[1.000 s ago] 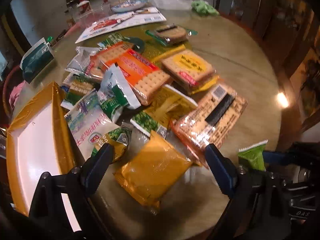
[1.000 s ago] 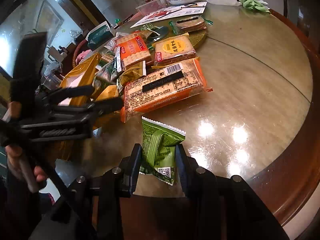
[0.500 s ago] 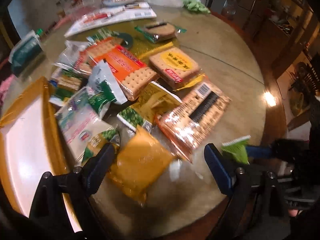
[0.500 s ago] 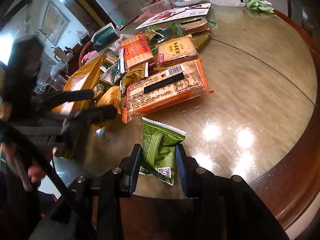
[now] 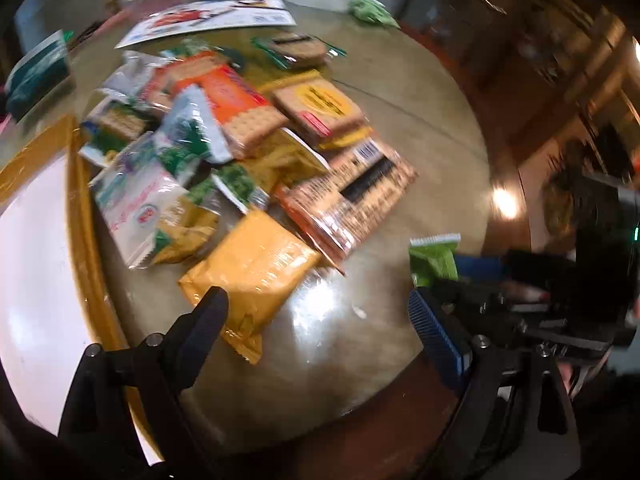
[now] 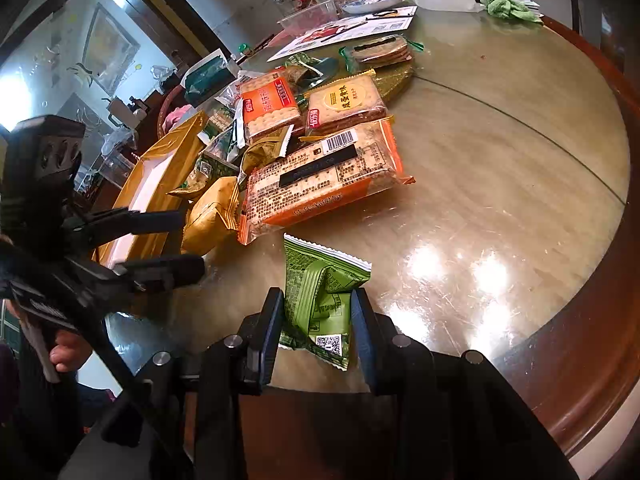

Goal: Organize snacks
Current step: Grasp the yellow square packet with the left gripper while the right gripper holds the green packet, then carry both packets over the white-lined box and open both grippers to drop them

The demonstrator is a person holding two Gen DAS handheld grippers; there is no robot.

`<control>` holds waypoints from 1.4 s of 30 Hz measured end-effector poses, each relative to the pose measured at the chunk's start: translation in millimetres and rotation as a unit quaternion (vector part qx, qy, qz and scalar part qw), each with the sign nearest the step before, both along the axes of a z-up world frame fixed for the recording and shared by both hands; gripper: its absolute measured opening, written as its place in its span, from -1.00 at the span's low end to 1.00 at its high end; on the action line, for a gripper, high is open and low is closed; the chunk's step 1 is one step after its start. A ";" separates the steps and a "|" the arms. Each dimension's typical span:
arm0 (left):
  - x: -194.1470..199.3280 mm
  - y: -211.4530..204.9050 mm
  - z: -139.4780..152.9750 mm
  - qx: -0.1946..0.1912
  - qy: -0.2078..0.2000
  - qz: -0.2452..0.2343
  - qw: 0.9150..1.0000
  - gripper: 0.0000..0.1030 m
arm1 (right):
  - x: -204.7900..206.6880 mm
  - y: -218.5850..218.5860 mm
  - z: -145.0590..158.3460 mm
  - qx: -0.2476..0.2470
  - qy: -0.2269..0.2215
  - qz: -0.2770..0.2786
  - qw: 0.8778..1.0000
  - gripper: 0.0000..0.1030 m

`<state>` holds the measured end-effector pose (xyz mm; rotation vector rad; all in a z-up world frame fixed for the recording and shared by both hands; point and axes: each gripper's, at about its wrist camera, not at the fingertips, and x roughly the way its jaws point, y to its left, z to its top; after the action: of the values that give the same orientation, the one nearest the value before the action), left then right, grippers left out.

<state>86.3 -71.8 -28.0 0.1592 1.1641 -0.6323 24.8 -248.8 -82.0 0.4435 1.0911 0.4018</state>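
Fingers of the right gripper (image 6: 316, 320) angle down at the round table (image 6: 500, 184), clamped on a green snack packet (image 6: 320, 296) with a QR code — just beside the barcoded cracker pack (image 6: 320, 176). Left gripper (image 5: 316, 312) hovers wide open, empty.

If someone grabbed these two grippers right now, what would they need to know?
Right gripper: shut on a green packet, at the near table edge.
Left gripper: open, empty, above a yellow packet.
The other snacks lie heaped mid-table, including a big cracker pack.
The box on the left looks empty; part is out of view.
Done: one packet picked.
Left: nearly all the sorting.
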 end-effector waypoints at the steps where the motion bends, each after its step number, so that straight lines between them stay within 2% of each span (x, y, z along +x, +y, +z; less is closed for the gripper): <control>1: 3.1 -3.0 0.6 0.004 -0.007 -0.003 1.000 0.78 | -0.3 0.1 0.1 -0.001 0.000 0.000 1.000 -0.34; 3: 14.0 -9.1 -2.4 0.022 -0.018 -0.009 1.000 0.77 | -0.8 0.5 0.3 -0.001 0.001 -0.002 1.000 -0.34; 7: 39.6 -14.3 -19.7 0.045 0.009 -0.006 0.999 0.77 | -2.0 0.5 1.3 -0.004 0.000 -0.004 1.000 -0.34; 8: 42.8 -13.1 -24.1 0.042 0.037 -0.003 0.998 0.75 | -2.9 0.6 1.7 -0.004 0.000 -0.004 1.000 -0.34; 9: 42.5 -11.2 -25.2 0.040 0.043 0.000 0.998 0.75 | -3.3 0.4 1.7 -0.005 0.000 -0.004 1.000 -0.34; 14: 8.4 8.0 -13.9 -0.017 0.065 0.018 0.998 0.75 | -4.7 -5.0 2.3 -0.007 -0.004 -0.009 1.000 -0.34; 17: -2.7 11.7 -11.6 -0.020 0.049 0.047 0.997 0.75 | -2.6 -7.0 -1.1 -0.005 0.001 -0.009 1.000 -0.34; 19: -4.7 10.1 -11.2 0.009 0.017 0.086 0.996 0.74 | -1.4 -5.7 -0.5 -0.007 0.001 -0.007 1.000 -0.34; 23: -12.9 4.2 -17.0 0.030 -0.004 0.093 0.995 0.19 | -3.6 2.8 2.2 -0.017 -0.004 0.004 1.000 -0.35; 27: -24.4 2.8 -20.6 0.048 -0.043 0.098 0.993 0.16 | -5.6 6.0 2.4 -0.028 -0.007 0.007 1.000 -0.35; 32: -19.2 9.0 -28.5 0.038 -0.039 0.130 0.990 0.15 | -1.1 8.9 2.7 -0.037 -0.006 0.008 0.999 -0.35; 33: -19.0 10.0 -26.8 0.034 -0.049 0.136 0.989 -0.05 | -0.7 9.7 2.9 -0.038 -0.005 0.007 0.999 -0.36; 36: -23.0 12.5 -22.1 0.017 -0.049 0.141 0.989 -0.10 | -0.2 13.0 3.1 -0.039 -0.004 0.006 0.999 -0.36; 40: -37.3 25.5 1.1 -0.017 -0.064 0.161 0.985 -0.10 | -1.4 19.0 11.3 -0.043 -0.012 0.009 0.999 -0.38; 42: -47.7 43.7 15.7 -0.041 -0.067 0.185 0.980 -0.10 | -2.4 25.2 21.7 -0.039 -0.027 0.016 0.999 -0.39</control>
<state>38.5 -28.1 -12.2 -0.0830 1.0011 -0.3338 22.4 -223.6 -60.2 0.3450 1.0590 0.3957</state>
